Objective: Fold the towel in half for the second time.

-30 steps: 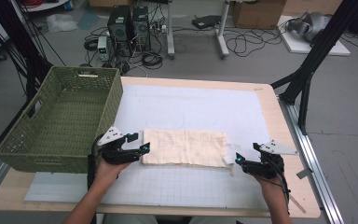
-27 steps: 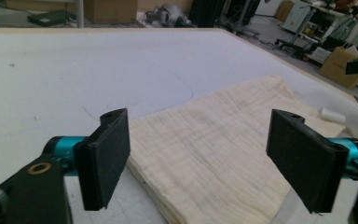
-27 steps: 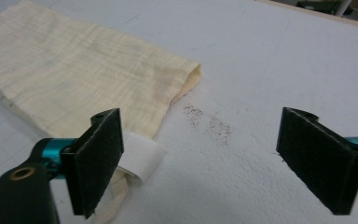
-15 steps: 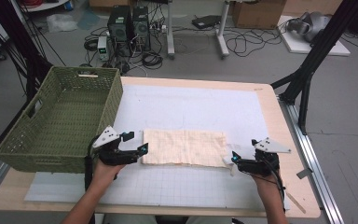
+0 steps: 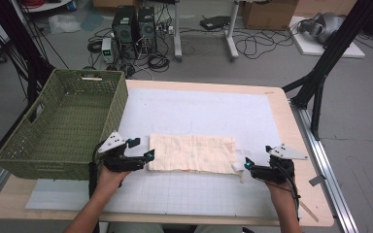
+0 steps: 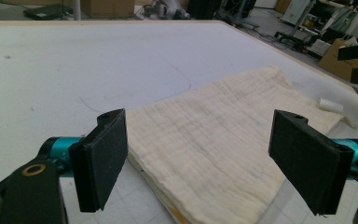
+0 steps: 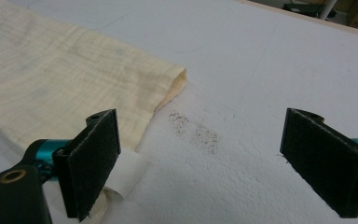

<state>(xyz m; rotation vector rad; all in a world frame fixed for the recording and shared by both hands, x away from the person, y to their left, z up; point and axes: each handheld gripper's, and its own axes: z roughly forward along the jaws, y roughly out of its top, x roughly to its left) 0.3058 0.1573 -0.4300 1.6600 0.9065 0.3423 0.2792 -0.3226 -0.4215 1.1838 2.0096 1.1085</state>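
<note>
At the far left of the surface [image 5: 277, 104] stands the green basket [image 5: 63, 126]. Your left gripper [image 5: 148, 156] is just beside the folded cream cloth's [image 5: 193, 153] left end, its jaws having just spread wide with nothing pressed between them. The cloth lies flat on the white mat [image 5: 199, 109]. At its right end, your right gripper [image 5: 246, 165] likewise has just opened, empty, beside a small white tag [image 7: 123, 179].

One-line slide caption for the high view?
Open left gripper and right gripper flank a folded cream cloth on the white mat, green basket at left.
</note>
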